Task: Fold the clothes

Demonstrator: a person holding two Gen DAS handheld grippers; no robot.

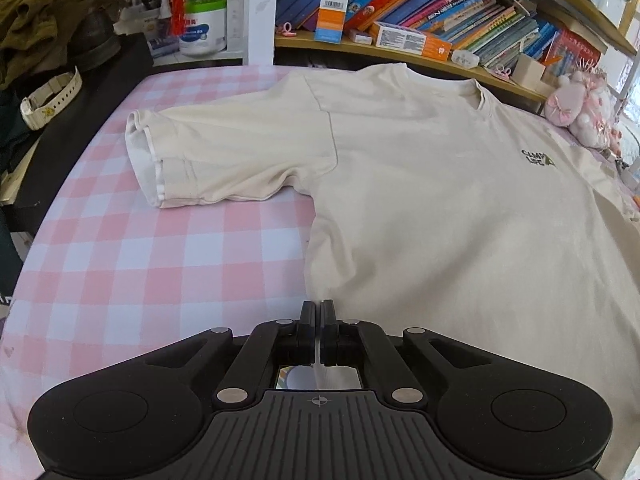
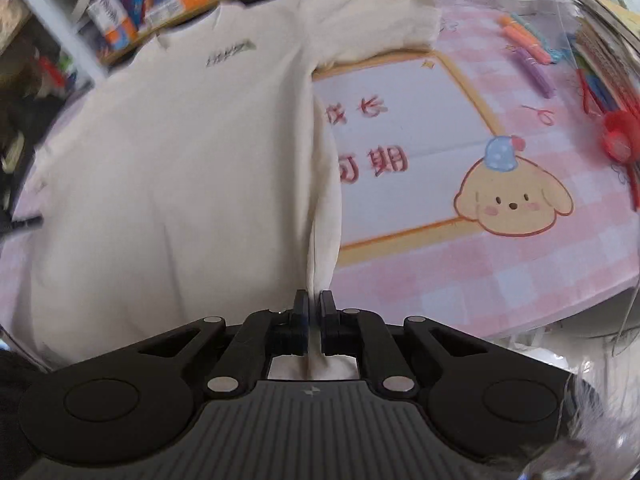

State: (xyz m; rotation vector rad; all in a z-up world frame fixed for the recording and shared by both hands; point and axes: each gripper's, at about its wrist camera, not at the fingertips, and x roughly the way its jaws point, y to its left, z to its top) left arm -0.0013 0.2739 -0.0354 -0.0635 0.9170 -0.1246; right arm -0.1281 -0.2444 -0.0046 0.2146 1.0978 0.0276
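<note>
A cream T-shirt with a small chest logo lies face up on the pink checked table cover, collar toward the bookshelf. Its left sleeve spreads flat to the side. My left gripper is shut on the shirt's lower left side edge, with cloth pinched between the fingers. In the right wrist view the same T-shirt fills the left half, and my right gripper is shut on its lower right side edge, which rises in a lifted ridge. The right sleeve lies far off.
A bookshelf full of books runs behind the table. A watch, dark clothes and jars sit at the left. A pink plush toy lies at the back right. Pens, a red object and a puppy-print mat lie right of the shirt.
</note>
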